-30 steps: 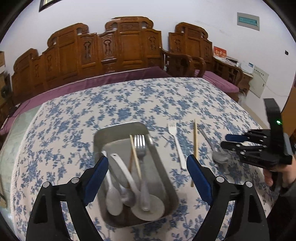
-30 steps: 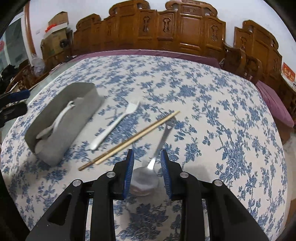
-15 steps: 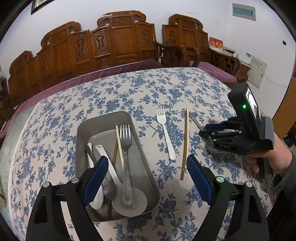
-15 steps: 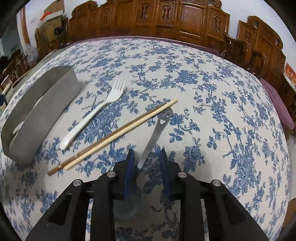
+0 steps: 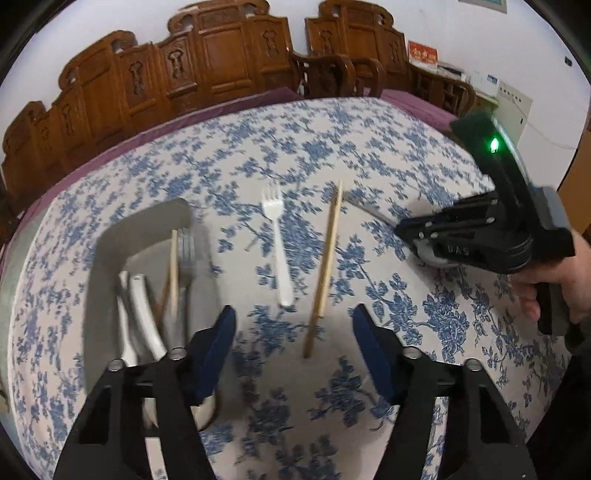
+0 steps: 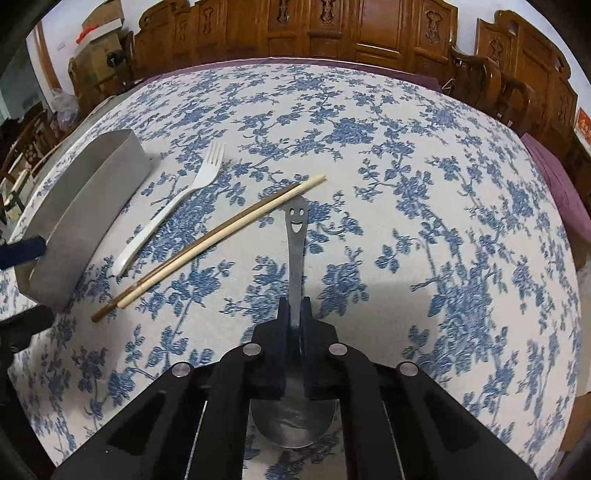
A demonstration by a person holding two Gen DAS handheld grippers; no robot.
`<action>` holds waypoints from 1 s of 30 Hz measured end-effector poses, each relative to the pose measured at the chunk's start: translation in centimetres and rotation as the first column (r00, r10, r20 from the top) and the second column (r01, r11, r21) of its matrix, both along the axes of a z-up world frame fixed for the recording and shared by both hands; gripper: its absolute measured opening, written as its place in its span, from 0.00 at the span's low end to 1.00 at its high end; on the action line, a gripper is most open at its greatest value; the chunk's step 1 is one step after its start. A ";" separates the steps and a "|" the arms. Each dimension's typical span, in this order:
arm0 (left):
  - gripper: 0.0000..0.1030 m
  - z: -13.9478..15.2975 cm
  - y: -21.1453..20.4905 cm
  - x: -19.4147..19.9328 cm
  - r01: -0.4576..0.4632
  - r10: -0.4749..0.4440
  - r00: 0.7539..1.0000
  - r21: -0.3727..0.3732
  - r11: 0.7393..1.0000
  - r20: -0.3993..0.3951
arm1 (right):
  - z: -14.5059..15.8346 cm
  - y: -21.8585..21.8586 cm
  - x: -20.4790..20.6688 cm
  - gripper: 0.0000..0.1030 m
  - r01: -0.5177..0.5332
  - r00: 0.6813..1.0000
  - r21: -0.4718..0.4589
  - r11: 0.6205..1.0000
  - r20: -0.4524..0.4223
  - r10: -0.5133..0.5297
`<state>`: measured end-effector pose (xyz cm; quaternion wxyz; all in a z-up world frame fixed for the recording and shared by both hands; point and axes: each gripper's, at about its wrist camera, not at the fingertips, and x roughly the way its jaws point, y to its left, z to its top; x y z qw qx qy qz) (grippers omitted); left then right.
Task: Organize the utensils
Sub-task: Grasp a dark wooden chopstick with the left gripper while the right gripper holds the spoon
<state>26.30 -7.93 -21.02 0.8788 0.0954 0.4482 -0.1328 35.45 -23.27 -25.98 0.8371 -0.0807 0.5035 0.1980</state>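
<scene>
From the left wrist view you can look down into the metal tray [image 5: 110, 236] at the left of the frame: a metal fork [image 5: 184, 258], a chopstick and white spoon handles lie inside it. The right wrist view shows only the tray's outer wall [image 6: 92, 199] at its left edge, but it alone shows the smiling face cut into the handle of the steel spoon [image 6: 295, 236].

The left hand-held gripper [image 5: 291, 332] hangs over the worktop [image 5: 332, 122] with its blue pads spread and closing; between them, at the bottom middle of the frame, lie only the near ends of the chopsticks [image 5: 325, 266], untouched. Its left pad overlaps the tray's near corner in the picture.

The right hand-held gripper [image 6: 295, 314] is pressed together, pinching the spoon at the neck, with the bowl under it at the bottom of the frame and the handle pointing away over the blue-flowered cloth. In the left wrist view, this gripper [image 5: 406, 232] sits at the right edge, held by a hand [image 5: 554, 284], and hides most of the spoon.

A white plastic fork [image 6: 177, 199] and the chopsticks [image 6: 207, 243] lie between tray and spoon. Carved wooden chairs [image 6: 369, 29] stand behind the table.
</scene>
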 end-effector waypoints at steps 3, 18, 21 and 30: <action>0.43 -0.9 -1.4 0.5 0.021 -0.020 1.000 0.037 0.999 -0.022 | 0.2 -0.6 0.2 0.07 0.006 1.000 0.006 1.000 0.001 -0.006; 0.18 -4.0 -2.6 2.1 0.034 -0.015 0.994 0.164 0.986 -0.111 | 1.2 -1.4 0.6 0.07 0.019 1.000 0.043 0.999 0.020 -0.020; 0.15 -4.4 -2.5 2.3 0.031 -0.011 0.993 0.175 0.984 -0.117 | 1.3 -1.4 0.6 0.07 0.017 1.000 0.045 0.999 0.022 -0.018; 0.15 -4.5 -2.8 3.6 0.022 -0.003 0.994 0.163 0.986 -0.113 | 1.5 -1.4 0.5 0.07 0.015 1.000 0.052 0.999 0.025 -0.016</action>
